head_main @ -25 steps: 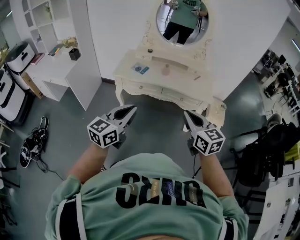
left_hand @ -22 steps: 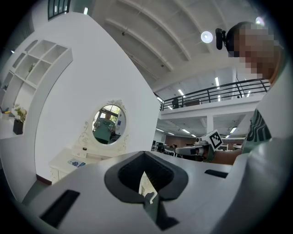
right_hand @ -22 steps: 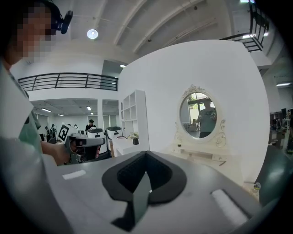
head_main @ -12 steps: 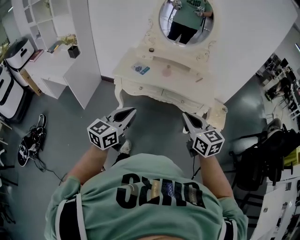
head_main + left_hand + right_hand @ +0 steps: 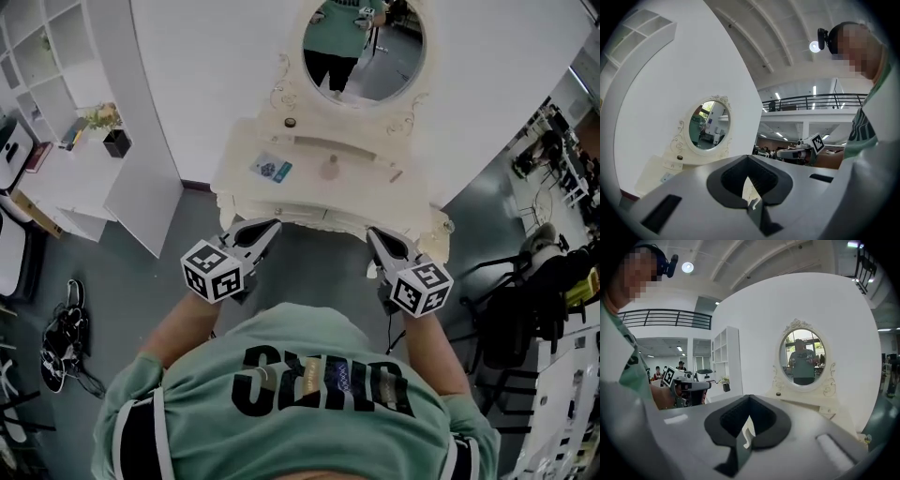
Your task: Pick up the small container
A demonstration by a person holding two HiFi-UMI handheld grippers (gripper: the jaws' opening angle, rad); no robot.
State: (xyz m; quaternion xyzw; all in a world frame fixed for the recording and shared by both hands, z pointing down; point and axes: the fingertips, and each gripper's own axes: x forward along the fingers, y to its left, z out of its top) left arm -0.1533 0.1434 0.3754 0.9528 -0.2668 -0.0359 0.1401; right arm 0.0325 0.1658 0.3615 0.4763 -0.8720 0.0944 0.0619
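Observation:
A small dark round container [image 5: 290,122] stands on the raised back shelf of a cream dressing table [image 5: 244,159], just left of its oval mirror [image 5: 361,47]. It also shows as a dark dot in the left gripper view [image 5: 679,158] and the right gripper view [image 5: 778,393]. My left gripper [image 5: 272,225] and right gripper [image 5: 372,232] hover side by side at the table's front edge, well short of the container. Both are shut and empty, as the tips of the left gripper [image 5: 751,202] and the right gripper [image 5: 746,434] show.
On the tabletop lie a blue-printed card [image 5: 270,169], a pale pinkish bottle [image 5: 330,169] and a small stick-like item [image 5: 396,175]. A white shelf unit with a potted plant [image 5: 112,136] stands to the left. Shoes [image 5: 61,337] lie on the grey floor, chairs and bags at right.
The dressing table has come closer and now sits right in front of both grippers. The grippers kept their spacing and stayed shut.

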